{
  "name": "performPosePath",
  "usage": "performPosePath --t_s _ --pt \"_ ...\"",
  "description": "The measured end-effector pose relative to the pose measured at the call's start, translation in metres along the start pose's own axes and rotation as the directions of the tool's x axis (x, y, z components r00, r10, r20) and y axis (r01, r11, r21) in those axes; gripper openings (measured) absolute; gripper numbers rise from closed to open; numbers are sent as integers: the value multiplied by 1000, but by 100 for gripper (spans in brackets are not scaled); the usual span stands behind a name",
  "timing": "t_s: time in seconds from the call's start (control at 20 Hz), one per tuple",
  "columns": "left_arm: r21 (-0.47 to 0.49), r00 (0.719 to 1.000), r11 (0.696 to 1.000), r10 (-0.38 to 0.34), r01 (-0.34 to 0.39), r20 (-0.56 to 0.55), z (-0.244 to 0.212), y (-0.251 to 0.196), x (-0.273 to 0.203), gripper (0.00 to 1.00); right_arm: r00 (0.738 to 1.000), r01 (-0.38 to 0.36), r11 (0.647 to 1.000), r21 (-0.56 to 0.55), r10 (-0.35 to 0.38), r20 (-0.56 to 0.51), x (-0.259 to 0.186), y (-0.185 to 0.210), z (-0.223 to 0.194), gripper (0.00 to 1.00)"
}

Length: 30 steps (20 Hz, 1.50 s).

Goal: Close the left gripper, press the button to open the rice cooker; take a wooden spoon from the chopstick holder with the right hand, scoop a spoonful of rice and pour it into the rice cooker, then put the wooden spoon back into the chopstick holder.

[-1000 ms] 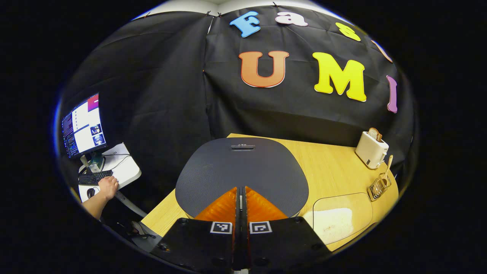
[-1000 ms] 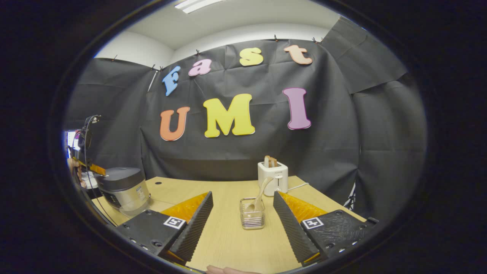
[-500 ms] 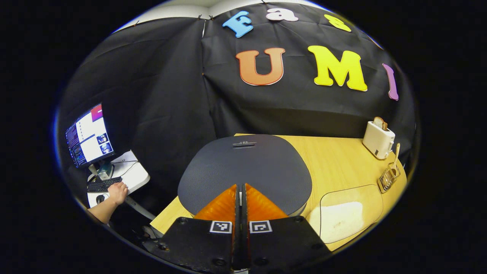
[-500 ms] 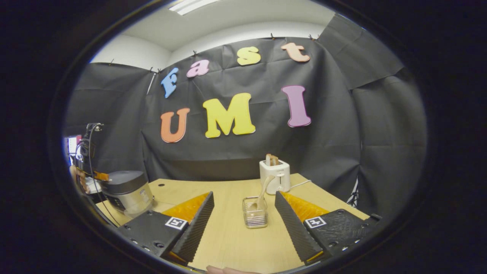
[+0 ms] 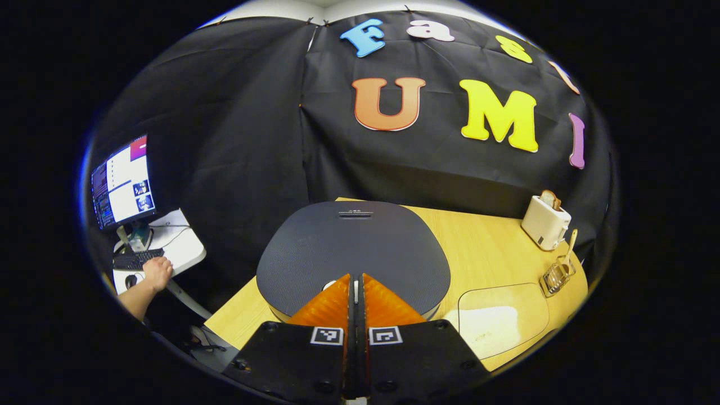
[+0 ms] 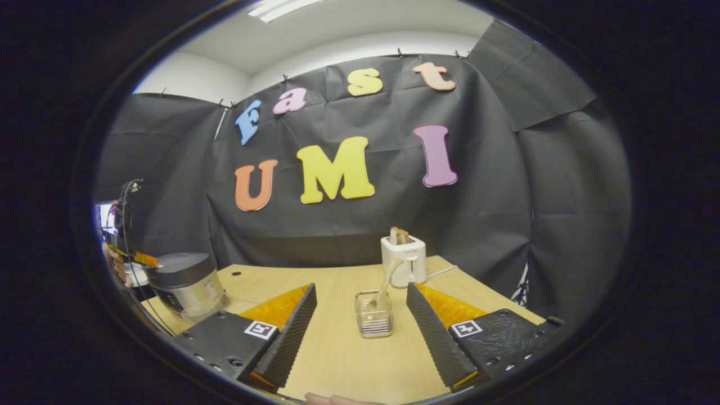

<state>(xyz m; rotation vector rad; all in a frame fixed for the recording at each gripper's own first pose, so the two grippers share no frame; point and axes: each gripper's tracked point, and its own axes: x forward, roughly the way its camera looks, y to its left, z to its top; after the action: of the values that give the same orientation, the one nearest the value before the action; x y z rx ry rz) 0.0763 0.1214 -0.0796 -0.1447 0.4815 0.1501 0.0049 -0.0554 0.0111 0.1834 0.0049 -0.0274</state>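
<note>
In the left gripper view, the left gripper (image 5: 355, 281) is pointing its orange fingers, pressed together with nothing between them, at the near edge of the rice cooker (image 5: 353, 256), whose dark, finely textured lid is lying flat and closed just beyond the fingertips. In the right gripper view, the right gripper (image 6: 360, 298) is holding its fingers wide apart and empty over the wooden worktop (image 6: 349, 360). Ahead between them, a pale wooden spoon (image 6: 384, 287) is leaning in the clear chopstick holder (image 6: 373, 322), with a white toaster (image 6: 403, 259) standing beyond.
</note>
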Motion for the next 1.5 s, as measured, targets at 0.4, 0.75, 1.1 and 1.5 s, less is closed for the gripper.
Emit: performPosePath --t_s 0.4,0.75,1.1,1.5 --pt "-40 996 997 -68 70 63 9 3 -6 3 999 -43 999 -21 42 -26 0 17 -8 92" --pt "-25 944 999 36 -30 328 89 9 -46 3 998 -13 1000 -28 12 -57 11 10 -20 92" --pt "39 942 999 10 -24 336 66 -22 -72 100 998 -2 1000 -23 0 -66 31 -5 -25 92" --pt "122 913 992 -80 33 400 34 -66 -107 100 996 40 989 -143 -51 -76 78 -27 -37 96"
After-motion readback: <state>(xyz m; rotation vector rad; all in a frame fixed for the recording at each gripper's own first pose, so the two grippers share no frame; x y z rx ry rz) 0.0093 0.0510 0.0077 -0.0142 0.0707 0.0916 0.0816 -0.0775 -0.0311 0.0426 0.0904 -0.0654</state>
